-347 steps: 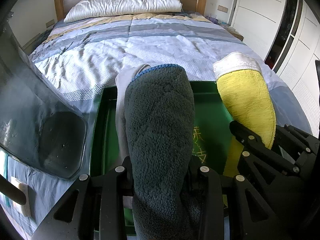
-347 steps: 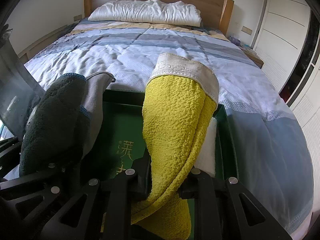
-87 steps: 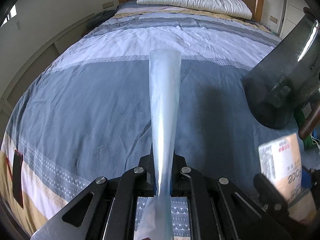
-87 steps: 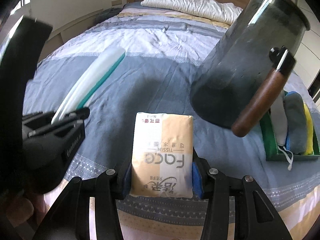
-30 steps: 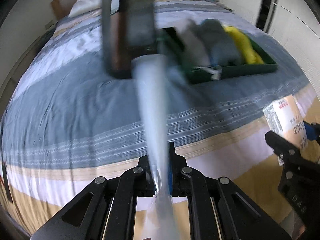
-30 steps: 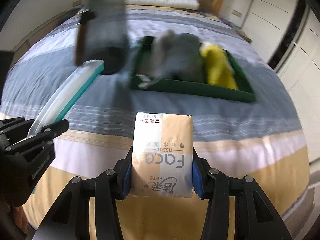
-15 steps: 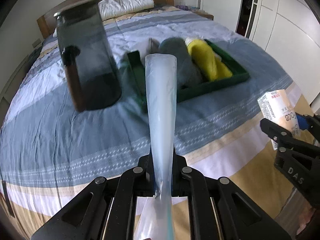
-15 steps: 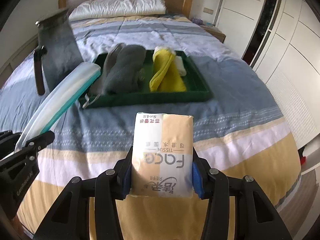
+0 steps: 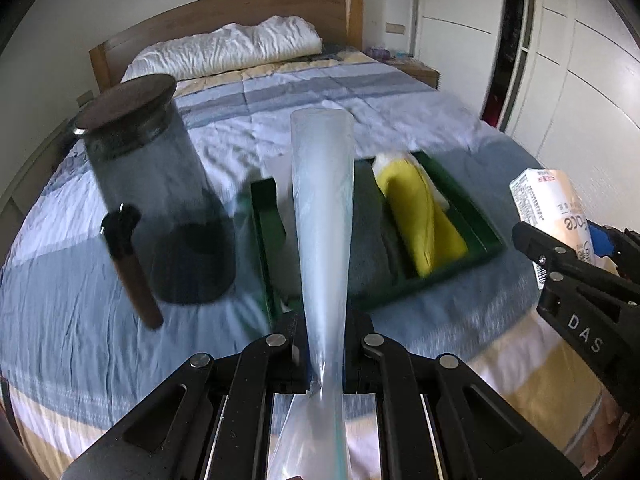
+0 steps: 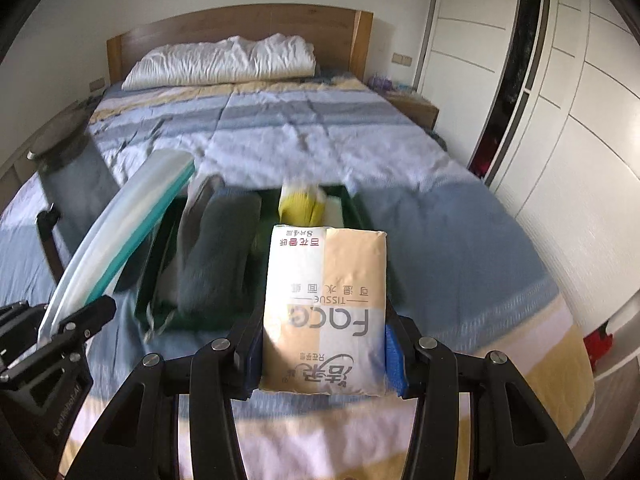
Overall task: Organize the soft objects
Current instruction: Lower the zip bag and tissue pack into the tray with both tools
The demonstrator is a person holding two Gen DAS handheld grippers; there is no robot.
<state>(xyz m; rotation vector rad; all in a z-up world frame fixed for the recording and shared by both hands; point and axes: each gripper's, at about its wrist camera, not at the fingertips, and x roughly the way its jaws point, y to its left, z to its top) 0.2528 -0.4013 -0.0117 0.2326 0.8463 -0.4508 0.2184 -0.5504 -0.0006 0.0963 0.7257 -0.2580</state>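
Note:
My left gripper [image 9: 326, 344] is shut on a flat pale blue plastic pack [image 9: 323, 216] with a teal edge, which also shows in the right wrist view [image 10: 120, 236]. My right gripper [image 10: 324, 344] is shut on a beige tissue pack [image 10: 324, 312], seen at the right edge of the left wrist view [image 9: 554, 208]. Ahead on the bed lies a green tray [image 9: 476, 236] with a yellow towel [image 9: 420, 216], a grey towel [image 10: 218, 256] and a white cloth [image 10: 334, 212]. Both grippers are held above the bed's foot, short of the tray.
A dark glass jar [image 9: 156, 208] with a wooden handle and lid stands on the blue striped bedcover [image 9: 72, 312] left of the tray. A pillow [image 9: 228, 52] and headboard are at the far end. White wardrobe doors [image 10: 560, 120] line the right.
Both grippers swung from facing the bed's left part to facing the tray and moved closer to it. Each still holds its pack.

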